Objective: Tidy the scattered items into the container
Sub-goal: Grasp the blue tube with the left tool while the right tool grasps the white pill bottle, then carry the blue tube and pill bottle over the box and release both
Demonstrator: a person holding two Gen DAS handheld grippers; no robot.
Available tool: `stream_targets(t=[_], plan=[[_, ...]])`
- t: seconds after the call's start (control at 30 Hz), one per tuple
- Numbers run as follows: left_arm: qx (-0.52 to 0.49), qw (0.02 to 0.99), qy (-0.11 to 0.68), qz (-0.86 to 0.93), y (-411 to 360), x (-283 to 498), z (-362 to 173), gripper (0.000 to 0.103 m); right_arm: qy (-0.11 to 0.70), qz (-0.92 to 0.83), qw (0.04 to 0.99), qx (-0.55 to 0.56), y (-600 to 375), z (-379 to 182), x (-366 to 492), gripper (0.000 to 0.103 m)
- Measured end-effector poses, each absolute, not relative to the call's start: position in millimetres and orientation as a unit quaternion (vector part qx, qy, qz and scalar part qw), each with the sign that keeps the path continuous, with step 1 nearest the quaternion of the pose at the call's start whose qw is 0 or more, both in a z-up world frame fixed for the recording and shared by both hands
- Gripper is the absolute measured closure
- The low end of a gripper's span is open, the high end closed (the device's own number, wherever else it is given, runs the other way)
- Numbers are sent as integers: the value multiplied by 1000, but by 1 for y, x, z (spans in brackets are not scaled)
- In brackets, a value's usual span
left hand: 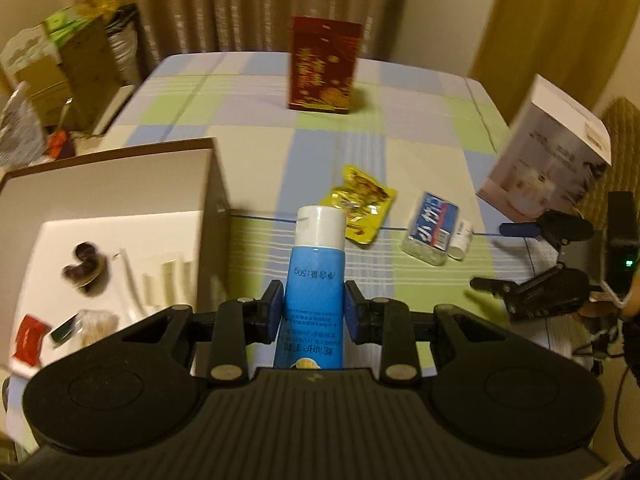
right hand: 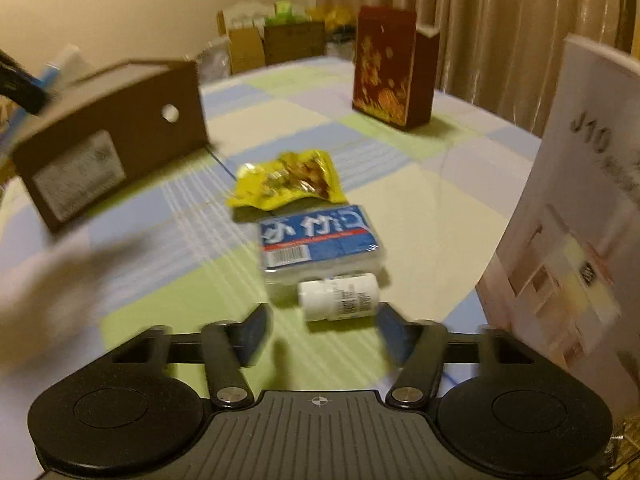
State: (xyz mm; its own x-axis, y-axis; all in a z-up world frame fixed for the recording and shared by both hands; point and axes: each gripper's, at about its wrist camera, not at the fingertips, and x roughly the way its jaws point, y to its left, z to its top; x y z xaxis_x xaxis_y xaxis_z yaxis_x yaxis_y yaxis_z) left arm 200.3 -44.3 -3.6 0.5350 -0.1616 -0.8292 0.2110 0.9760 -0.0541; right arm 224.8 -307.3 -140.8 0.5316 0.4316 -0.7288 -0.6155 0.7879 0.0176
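Note:
My left gripper [left hand: 314, 308] is shut on a blue tube [left hand: 316, 276] with a white cap, held above the table beside the open brown container [left hand: 120, 216]. The container holds a dark item, white sticks and a red packet. A yellow packet [left hand: 362, 204], a clear case with a blue label [left hand: 432, 228] and a small white bottle [left hand: 460, 240] lie on the checked cloth. My right gripper [right hand: 320, 332] stands open just short of the white bottle [right hand: 340, 298], with nothing between its pads. Beyond the bottle lie the blue-labelled case [right hand: 320, 240] and the yellow packet [right hand: 288, 180].
A tall dark red box [left hand: 322, 68] stands at the back of the table. A white carton [right hand: 580, 200] stands close on the right of my right gripper. The brown container [right hand: 112, 136] is at the left. Cardboard boxes and bags are stacked beyond the table's left edge.

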Motion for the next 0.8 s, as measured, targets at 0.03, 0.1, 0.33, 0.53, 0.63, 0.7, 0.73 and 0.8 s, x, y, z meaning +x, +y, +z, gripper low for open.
stream_targets(t=[0.03, 0.1, 0.33, 0.53, 0.63, 0.7, 0.73, 0.8], plan=[[24, 877, 470, -100, -41, 198, -2, 76, 381, 298, 866, -126, -307, -145, 230, 40], [18, 878, 470, -89, -32, 193, 2, 76, 378, 302, 866, -126, -308, -147, 235, 40], [3, 880, 471, -65, -13, 179, 4, 76, 388, 318, 853, -143, -300, -151, 236, 54], [-3, 886, 459, -63, -4, 174, 11, 76, 412, 302, 856, -86, -308, -131, 212, 54], [-4, 889, 453, -67, 2, 174, 16, 76, 402, 309, 861, -47, -313, -109, 200, 54], [-7, 891, 448, -71, 6, 174, 19, 76, 393, 315, 864, -16, -315, -93, 194, 54], [-8, 892, 446, -74, 8, 174, 21, 76, 385, 318, 866, -2, -315, -85, 192, 54], [-10, 894, 440, -79, 13, 176, 24, 76, 373, 327, 868, 18, -310, -70, 188, 54]])
